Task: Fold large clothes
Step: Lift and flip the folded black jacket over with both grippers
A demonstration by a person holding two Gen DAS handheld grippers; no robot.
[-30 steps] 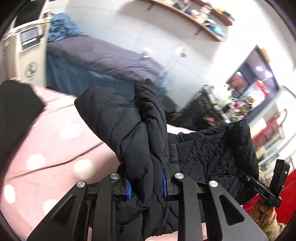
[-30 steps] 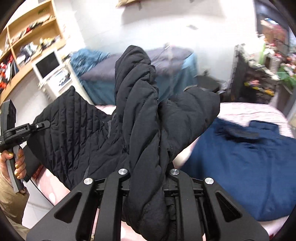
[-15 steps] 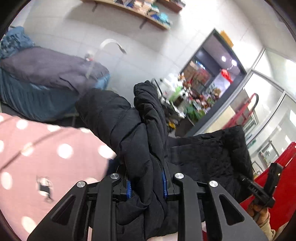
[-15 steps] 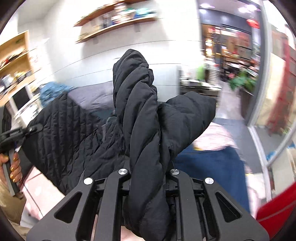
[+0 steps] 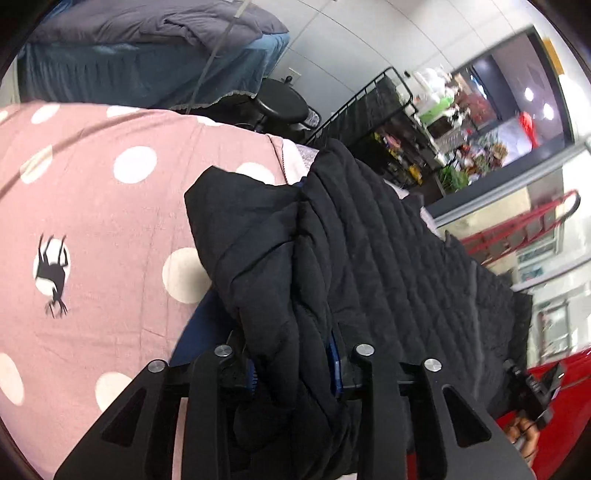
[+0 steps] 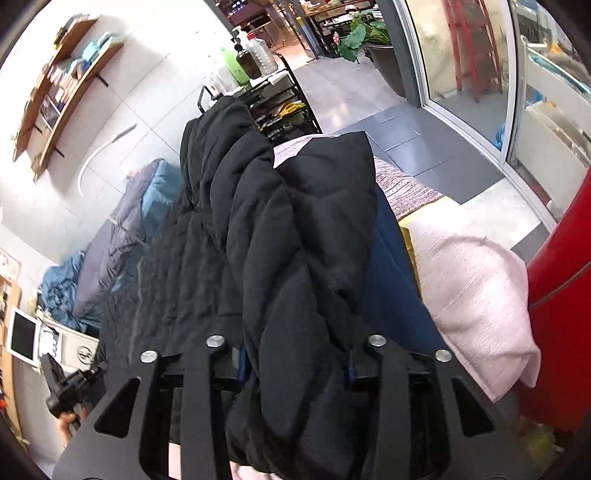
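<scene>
A black quilted puffer jacket (image 5: 369,258) hangs stretched between my two grippers over the pink polka-dot bed (image 5: 92,221). My left gripper (image 5: 293,363) is shut on a bunched edge of the jacket. My right gripper (image 6: 295,360) is shut on another bunched edge of the jacket (image 6: 280,240). The quilted lining faces me in both views. A navy garment (image 6: 395,288) lies on the bed under the jacket. The right gripper shows small at the lower right of the left wrist view (image 5: 532,384).
A pale pink pillow (image 6: 469,295) lies at the bed's right end. A second bed with a grey quilt (image 5: 147,26) stands beyond. A black wire rack (image 5: 373,122) and a round stool (image 5: 280,99) stand between the beds. A red object (image 6: 561,314) is at right.
Both grippers have swung down and around with the jacket held. The views went from walls and shelves to the bed surface, and the jacket now drapes lower toward the bed.
</scene>
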